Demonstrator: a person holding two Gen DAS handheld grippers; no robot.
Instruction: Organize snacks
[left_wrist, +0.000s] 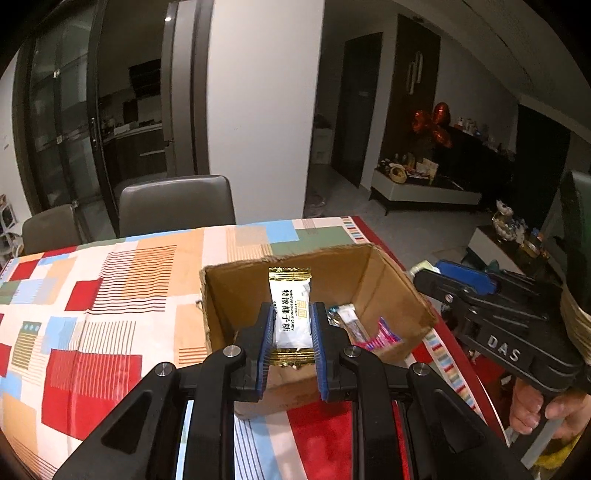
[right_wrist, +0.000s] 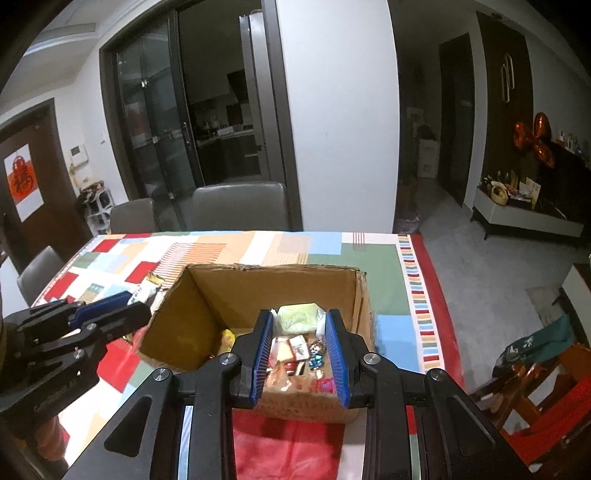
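The white and gold candy packet (left_wrist: 291, 318) is sitting clamped between the blue ribbed pads of the left gripper (left_wrist: 293, 334), hanging over the open cardboard box (left_wrist: 391, 291). The pale green wrapped snack (right_wrist: 297, 316) is being pinched between the pads of the right gripper (right_wrist: 299, 334), at the tips, above the same box.

Inside the box, small wrapped snacks (right_wrist: 295, 360) are lying loose on the floor in a mixed heap, too jumbled to count; a pink wrapper (left_wrist: 380, 338) is showing at the 3 o'clock side of the left gripper. The box walls are plain brown corrugated board with rough, torn top edges and no flaps in the way.

The box is resting on a table under a cloth (left_wrist: 110, 295) printed with red, orange, blue and green blocks and stripes. In the right wrist view, the left gripper is showing at 9 o'clock just outside the box wall. Two grey padded chairs (right_wrist: 240, 206) are standing at 12 o'clock beyond the table, and a third at 9 o'clock.
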